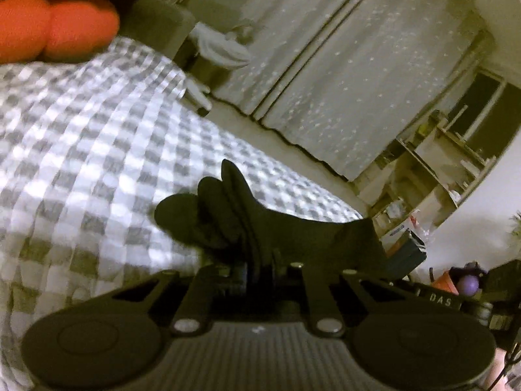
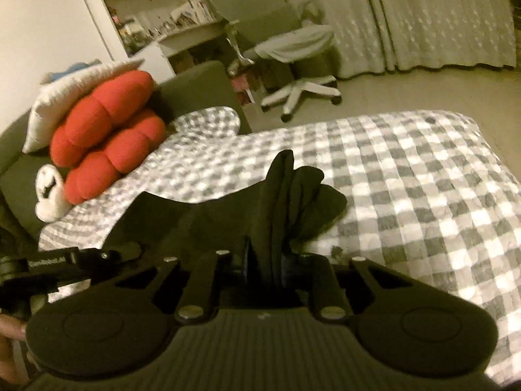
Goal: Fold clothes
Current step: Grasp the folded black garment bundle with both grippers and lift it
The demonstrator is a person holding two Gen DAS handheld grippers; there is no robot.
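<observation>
Black garment (image 1: 293, 231) is pinched in both your grippers: left gripper (image 1: 250, 254) clamps one bunched edge, right gripper (image 2: 275, 260) clamps another. Cloth spans between them, lifted over the checkered bedspread (image 2: 407, 163). Red cushion (image 2: 107, 143) sits at the far side.

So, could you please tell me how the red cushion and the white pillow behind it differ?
The red cushion is bright red and puffed into rounded, sausage-like segments, while the white pillow is pale, flatter and has pointed corners. The red cushion lies in front, partly on the checked bedspread; the white pillow sits behind it, propped against the dark headboard. Both are soft and lean at a similar tilt.
</observation>
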